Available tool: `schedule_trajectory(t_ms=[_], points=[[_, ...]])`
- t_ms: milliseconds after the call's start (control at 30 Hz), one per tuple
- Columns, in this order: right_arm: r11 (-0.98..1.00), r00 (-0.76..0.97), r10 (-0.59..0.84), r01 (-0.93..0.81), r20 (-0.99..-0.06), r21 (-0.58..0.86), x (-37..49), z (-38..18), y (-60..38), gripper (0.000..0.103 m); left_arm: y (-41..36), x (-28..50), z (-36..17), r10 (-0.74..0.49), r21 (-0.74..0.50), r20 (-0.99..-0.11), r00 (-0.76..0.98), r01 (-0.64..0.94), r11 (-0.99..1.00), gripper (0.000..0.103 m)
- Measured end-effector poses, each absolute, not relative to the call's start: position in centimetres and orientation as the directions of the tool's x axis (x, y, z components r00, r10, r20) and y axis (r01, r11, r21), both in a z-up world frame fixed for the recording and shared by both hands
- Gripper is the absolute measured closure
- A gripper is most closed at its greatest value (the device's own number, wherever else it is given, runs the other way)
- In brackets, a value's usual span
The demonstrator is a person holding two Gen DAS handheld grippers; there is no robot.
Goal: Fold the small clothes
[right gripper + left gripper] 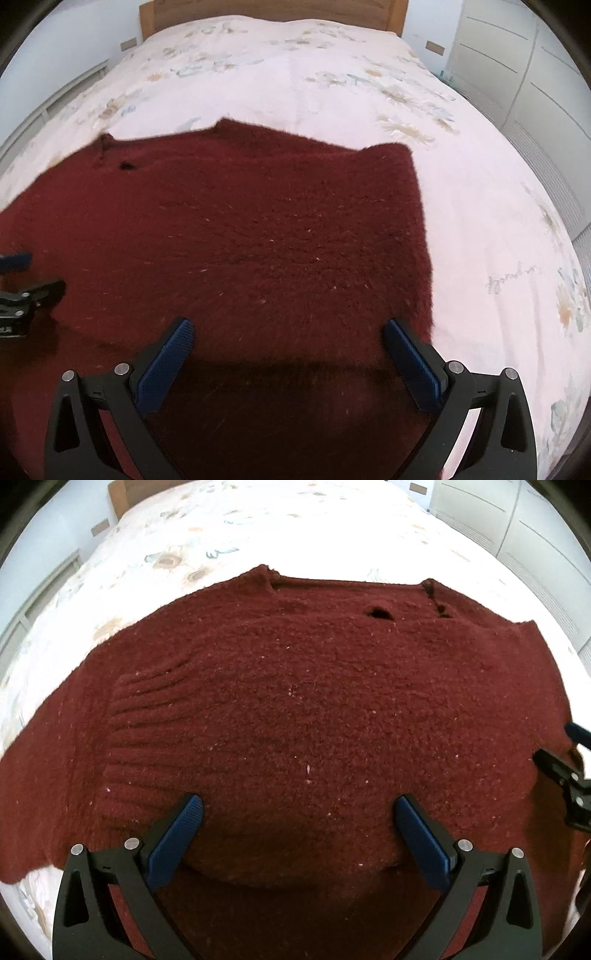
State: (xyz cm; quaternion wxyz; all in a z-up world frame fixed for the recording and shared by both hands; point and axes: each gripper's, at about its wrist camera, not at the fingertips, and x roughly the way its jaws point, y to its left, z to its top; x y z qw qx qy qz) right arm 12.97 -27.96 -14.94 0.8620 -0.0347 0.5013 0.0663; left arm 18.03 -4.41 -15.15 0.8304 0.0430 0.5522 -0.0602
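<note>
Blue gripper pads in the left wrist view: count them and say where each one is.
3. Two are on the left gripper, a left pad and a right pad; one on the right gripper's finger at the right edge. Its other pad is hidden.

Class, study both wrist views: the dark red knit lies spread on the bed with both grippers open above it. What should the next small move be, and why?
Probably lower both grippers to pinch the near edge. The left gripper and right gripper both hang open, holding nothing, over the sweater, which lies spread flat on the bedspread. No fold shows yet, so a grasp likely comes first.
</note>
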Motion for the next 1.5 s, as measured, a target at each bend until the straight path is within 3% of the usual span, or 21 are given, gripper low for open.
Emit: schedule_trajectory(t_ms=[133, 267, 567, 767, 1100, 1167, 1200, 1233, 1267, 1300, 1333, 1500], points=[[0.989, 0.506, 0.097, -0.146, -0.857, 0.025, 11.1, -13.0, -27.7, 0.0, -1.6, 17.8, -12.8, -0.16, -0.131, -0.914, 0.373, 0.102, 0.986, 0.001], [0.988, 0.524, 0.102, -0.149, -0.846, 0.026, 9.6, -11.1, -28.0, 0.0, 4.0, 16.7, -9.5, -0.14, -0.161, -0.887, 0.44, -0.012, 0.987, 0.001], [0.993, 0.548, 0.085, -0.119, -0.832, 0.023, 8.5, -8.9, -28.6, 0.0, 23.1, 10.6, -5.0, 0.179, -0.113, -0.848, 0.498, -0.501, 0.858, 0.001], [0.994, 0.533, 0.066, -0.106, -0.843, 0.01, 8.0, -8.9, -28.7, 0.0, 33.4, 6.8, -7.1, 0.264, -0.155, -0.881, 0.392, -0.767, 0.622, 0.001], [0.994, 0.519, 0.046, -0.107, -0.854, -0.011, 8.2, -9.3, -28.4, 0.0, 40.1, 6.3, -10.3, 0.122, -0.226, -0.938, 0.325, -0.84, 0.494, 0.003], [0.994, 0.516, 0.045, -0.108, -0.855, -0.013, 8.2, -9.4, -28.3, 0.0, 39.8, 6.5, -10.8, 0.11, -0.216, -0.943, 0.314, -0.83, 0.514, 0.011], [0.994, 0.515, 0.045, -0.108, -0.856, -0.012, 8.2, -9.5, -28.4, 0.0, 39.5, 6.7, -10.7, 0.119, -0.206, -0.942, 0.315, -0.819, 0.536, 0.023], [0.994, 0.514, 0.047, -0.108, -0.856, -0.011, 8.2, -9.5, -28.4, 0.0, 39.0, 6.7, -10.4, 0.128, -0.197, -0.939, 0.319, -0.804, 0.561, 0.042], [0.994, 0.513, 0.047, -0.107, -0.857, -0.009, 8.2, -9.6, -28.4, 0.0, 38.8, 7.0, -10.4, 0.132, -0.195, -0.936, 0.327, -0.791, 0.58, 0.053], [0.994, 0.512, 0.048, -0.107, -0.858, -0.008, 8.3, -9.7, -28.4, 0.0, 38.5, 7.3, -10.1, 0.128, -0.199, -0.932, 0.34, -0.772, 0.603, 0.075], [0.994, 0.512, 0.049, -0.107, -0.858, -0.007, 8.3, -9.8, -28.5, 0.0, 38.1, 7.4, -9.8, 0.125, -0.199, -0.93, 0.345, -0.76, 0.619, 0.088], [0.994, 0.518, 0.052, -0.107, -0.854, -0.004, 8.4, -9.6, -28.7, 0.0, 35.4, 8.1, -6.4, 0.164, -0.141, -0.918, 0.362, -0.682, 0.717, 0.089]])
